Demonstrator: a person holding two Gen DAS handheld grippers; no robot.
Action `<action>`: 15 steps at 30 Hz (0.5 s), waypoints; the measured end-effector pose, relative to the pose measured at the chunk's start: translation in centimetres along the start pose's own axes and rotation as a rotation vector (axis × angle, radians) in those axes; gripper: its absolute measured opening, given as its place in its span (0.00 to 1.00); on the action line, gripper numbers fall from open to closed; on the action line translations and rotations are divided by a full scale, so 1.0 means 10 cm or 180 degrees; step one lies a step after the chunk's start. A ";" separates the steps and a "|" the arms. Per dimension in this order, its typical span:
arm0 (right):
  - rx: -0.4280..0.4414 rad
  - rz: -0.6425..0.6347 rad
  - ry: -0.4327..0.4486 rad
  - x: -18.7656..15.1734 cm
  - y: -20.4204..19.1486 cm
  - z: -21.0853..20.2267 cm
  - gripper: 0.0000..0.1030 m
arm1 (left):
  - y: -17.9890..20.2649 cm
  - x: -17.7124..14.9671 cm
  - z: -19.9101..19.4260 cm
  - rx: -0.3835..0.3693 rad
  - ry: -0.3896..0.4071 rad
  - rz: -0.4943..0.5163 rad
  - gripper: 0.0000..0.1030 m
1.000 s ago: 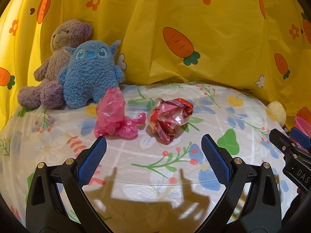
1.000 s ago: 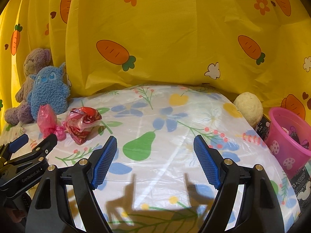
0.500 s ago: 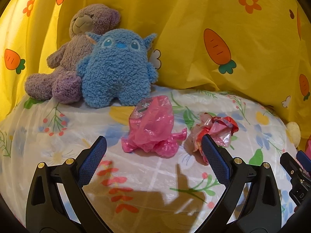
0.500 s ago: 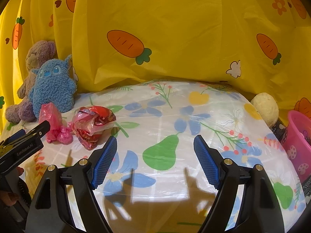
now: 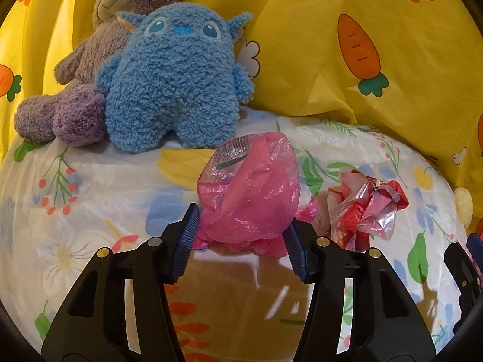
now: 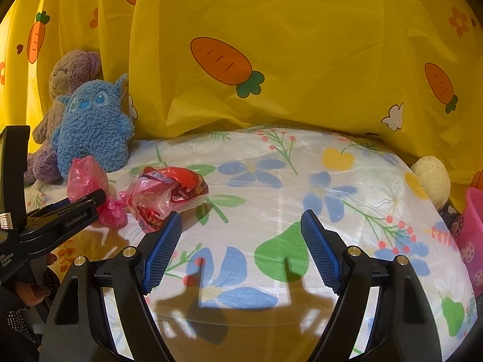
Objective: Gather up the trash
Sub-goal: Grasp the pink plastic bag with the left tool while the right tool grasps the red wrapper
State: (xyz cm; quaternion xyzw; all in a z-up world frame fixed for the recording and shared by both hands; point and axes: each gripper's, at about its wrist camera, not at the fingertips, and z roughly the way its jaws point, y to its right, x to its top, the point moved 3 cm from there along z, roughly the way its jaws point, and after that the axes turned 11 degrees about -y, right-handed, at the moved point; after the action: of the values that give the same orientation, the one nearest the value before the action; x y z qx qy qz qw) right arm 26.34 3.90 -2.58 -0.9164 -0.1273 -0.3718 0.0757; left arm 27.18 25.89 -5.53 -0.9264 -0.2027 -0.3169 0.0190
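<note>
A crumpled pink plastic bag (image 5: 250, 193) lies on the flowered table cover, in front of the plush toys. My left gripper (image 5: 241, 241) has its jaws on either side of the bag's lower part, partly closed and touching it. A crumpled red and clear wrapper (image 5: 368, 208) lies just right of the bag. In the right wrist view the pink bag (image 6: 86, 178) and the wrapper (image 6: 169, 193) sit at the left, with the left gripper's finger (image 6: 72, 211) against the bag. My right gripper (image 6: 241, 247) is open and empty above the middle of the table.
A blue plush (image 5: 175, 84) and a purple teddy bear (image 5: 90, 60) sit at the back left against the yellow carrot curtain (image 6: 271, 60). A cream ball (image 6: 431, 181) and a pink bucket (image 6: 471, 235) are at the table's right edge.
My left gripper has moved forward and left to the pink bag and its jaws have narrowed around it. My right gripper has drifted slightly left and stays open.
</note>
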 end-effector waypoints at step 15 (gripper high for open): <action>0.0205 -0.0062 -0.0007 0.16 -0.35 0.23 0.76 | -0.14 0.04 -0.20 0.0026 0.0119 -0.0200 0.23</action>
State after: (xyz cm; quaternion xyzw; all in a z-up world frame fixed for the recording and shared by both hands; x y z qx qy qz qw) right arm 27.92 8.03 -2.96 -0.9127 -0.1482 -0.3672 0.1015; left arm 25.76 26.98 -3.83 -0.9134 -0.2325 -0.3338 0.0166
